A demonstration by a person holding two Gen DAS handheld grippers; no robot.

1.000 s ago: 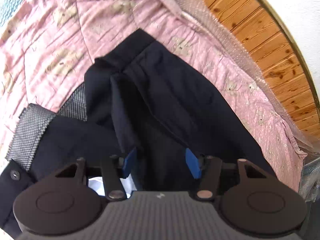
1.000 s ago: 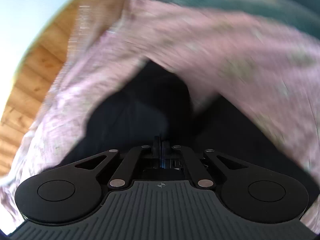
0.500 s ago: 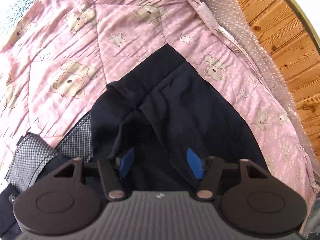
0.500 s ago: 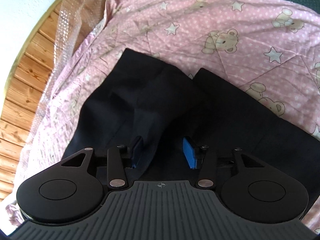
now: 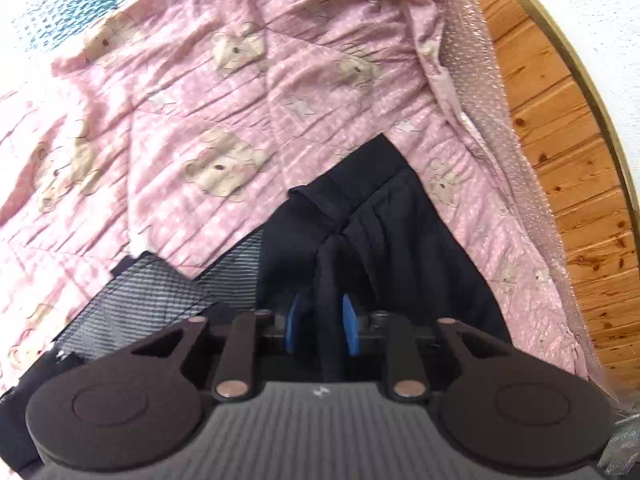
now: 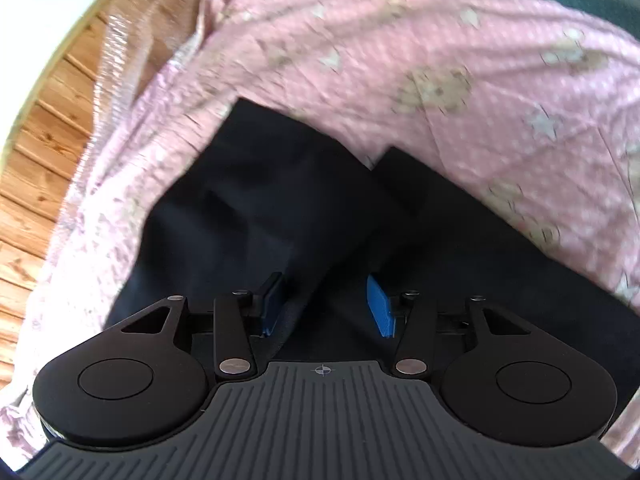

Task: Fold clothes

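Observation:
A dark navy garment (image 5: 404,240) lies on a pink bear-print quilt (image 5: 208,112), with grey mesh lining (image 5: 160,300) showing at its left. In the left wrist view a raised fold (image 5: 330,280) of the cloth runs up between the blue pads (image 5: 349,322) of my left gripper (image 5: 322,322). Its jaws are closing around the fold and a dark gap still shows beside the left pad. My right gripper (image 6: 326,306) hovers open over the same garment (image 6: 256,200), with a crease of cloth lying between its pads, untouched.
Bubble wrap (image 5: 500,128) edges the quilt, and beyond it is wooden plank floor (image 5: 568,184) and a white wall (image 5: 600,20). In the right wrist view the floor (image 6: 44,152) lies to the left. A teal mattress (image 5: 80,4) shows past the quilt's far end.
My left gripper slid over the raised fold and its jaws narrowed around it. My right gripper went from shut to open a second ago and has stayed over the garment.

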